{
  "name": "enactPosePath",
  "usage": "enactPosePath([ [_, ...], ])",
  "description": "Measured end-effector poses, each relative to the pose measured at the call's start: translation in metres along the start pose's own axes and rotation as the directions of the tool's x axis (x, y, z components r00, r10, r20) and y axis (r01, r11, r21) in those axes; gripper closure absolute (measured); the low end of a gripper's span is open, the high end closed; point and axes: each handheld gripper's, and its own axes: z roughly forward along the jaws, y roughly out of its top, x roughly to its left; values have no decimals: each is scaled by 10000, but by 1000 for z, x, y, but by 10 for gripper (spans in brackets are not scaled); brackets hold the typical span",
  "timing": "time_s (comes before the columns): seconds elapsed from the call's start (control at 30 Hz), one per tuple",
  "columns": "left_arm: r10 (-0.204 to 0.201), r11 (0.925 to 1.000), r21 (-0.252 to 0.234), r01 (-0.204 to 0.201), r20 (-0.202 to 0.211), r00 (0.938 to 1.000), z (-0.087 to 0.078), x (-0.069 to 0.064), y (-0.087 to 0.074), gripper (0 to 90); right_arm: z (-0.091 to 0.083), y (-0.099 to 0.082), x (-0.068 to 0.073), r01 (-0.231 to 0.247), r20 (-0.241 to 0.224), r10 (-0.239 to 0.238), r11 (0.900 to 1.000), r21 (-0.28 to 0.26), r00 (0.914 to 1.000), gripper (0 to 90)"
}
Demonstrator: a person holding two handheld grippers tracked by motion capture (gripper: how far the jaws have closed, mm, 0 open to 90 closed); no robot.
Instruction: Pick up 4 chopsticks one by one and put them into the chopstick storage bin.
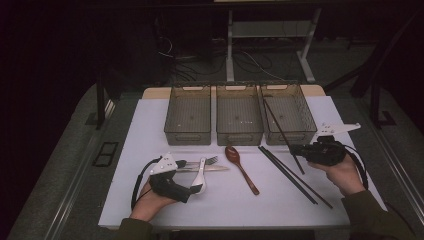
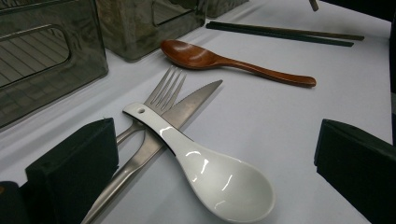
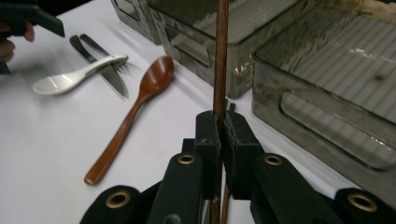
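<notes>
clamping brown chopstick (image 3: 220, 56), right gripper (image 3: 221, 128) beside right bin (image 1: 290, 112).

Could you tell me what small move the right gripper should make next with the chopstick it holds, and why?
Probably lower the chopstick into the rightmost bin and only then open. The right gripper is shut on its lower part, and its upper part already leans across that bin's front wall. The left gripper waits open around the white spoon, clear of that path.
</notes>
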Motion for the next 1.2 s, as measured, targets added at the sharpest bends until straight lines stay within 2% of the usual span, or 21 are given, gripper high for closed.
enactPosePath([
  [0.13,109,9999,20,-109,-18,9999,0,1,-1,0,6,7,2,22,-130,-23,10000,-95,9999,844],
  [0.37,76,9999,-115,-75,26,10000,-1,0,0,0,17,15,6,125,-162,-128,9997,-195,9998,844],
  [0.73,57,9999,-122,-56,77,10000,1,0,0,0,31,28,9,65,-318,-78,9991,-423,9995,844],
  [1.2,26,9999,-115,-25,106,9999,1,1,0,0,50,50,18,249,-542,-282,9978,-616,9981,844],
])
